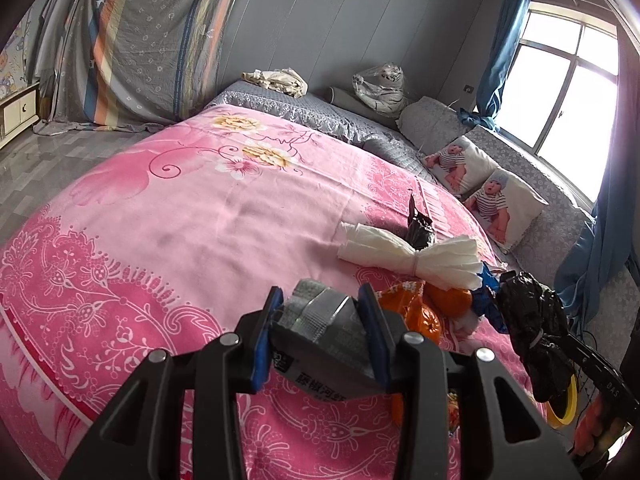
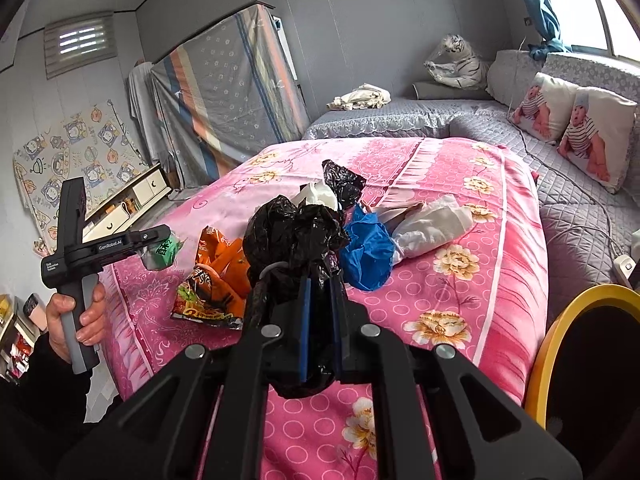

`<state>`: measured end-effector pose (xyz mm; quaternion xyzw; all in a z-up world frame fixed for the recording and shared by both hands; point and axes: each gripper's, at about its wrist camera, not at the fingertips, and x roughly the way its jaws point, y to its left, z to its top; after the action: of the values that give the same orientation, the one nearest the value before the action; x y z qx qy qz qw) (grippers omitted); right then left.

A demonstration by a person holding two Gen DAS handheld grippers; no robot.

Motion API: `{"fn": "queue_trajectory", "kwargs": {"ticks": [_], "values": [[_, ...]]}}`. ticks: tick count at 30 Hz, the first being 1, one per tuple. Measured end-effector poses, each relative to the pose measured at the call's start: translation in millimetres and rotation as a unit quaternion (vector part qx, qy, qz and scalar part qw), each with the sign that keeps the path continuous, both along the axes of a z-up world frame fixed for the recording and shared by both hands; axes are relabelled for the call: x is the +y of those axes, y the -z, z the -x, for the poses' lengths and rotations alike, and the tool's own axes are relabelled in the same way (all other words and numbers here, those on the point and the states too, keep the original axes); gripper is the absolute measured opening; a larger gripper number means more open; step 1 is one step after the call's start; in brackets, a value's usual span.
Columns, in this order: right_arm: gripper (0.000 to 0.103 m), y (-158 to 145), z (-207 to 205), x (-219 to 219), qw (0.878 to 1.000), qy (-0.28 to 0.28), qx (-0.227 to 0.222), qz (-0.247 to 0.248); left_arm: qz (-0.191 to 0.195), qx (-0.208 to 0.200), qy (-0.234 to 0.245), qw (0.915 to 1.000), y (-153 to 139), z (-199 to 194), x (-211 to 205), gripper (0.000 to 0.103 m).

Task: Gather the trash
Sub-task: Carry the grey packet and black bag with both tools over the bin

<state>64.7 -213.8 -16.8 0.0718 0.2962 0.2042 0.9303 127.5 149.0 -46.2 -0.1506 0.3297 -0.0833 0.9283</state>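
Observation:
My left gripper (image 1: 320,300) is shut on a crumpled silver snack wrapper (image 1: 320,322), held just above the pink bed (image 1: 180,220); in the right wrist view the same wrapper (image 2: 164,254) looks green and silver. My right gripper (image 2: 319,280) is shut on a bunched black plastic bag (image 2: 296,236), lifted over the bed. Loose on the sheet lie an orange snack wrapper (image 2: 216,280), a blue plastic scrap (image 2: 368,252), a tied white tissue bundle (image 1: 404,254) and a small black bag (image 2: 344,184).
A yellow-rimmed bin (image 2: 560,320) stands at the bed's right corner. Grey quilted bedding with baby-print pillows (image 2: 576,128) runs along the window side. A hand (image 2: 80,320) grips the left gripper's handle. A low cabinet (image 2: 136,196) stands on the floor to the left.

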Motion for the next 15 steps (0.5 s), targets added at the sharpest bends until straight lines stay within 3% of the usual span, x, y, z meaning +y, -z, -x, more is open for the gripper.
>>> {"fn": "queue_trajectory", "kwargs": {"ticks": [15], "values": [[0.008, -9.7, 5.3, -17.7, 1.000, 0.026, -0.008, -0.011, -0.019, -0.031, 0.014, 0.9992, -29.2, 18.7, -18.0, 0.037]]}}
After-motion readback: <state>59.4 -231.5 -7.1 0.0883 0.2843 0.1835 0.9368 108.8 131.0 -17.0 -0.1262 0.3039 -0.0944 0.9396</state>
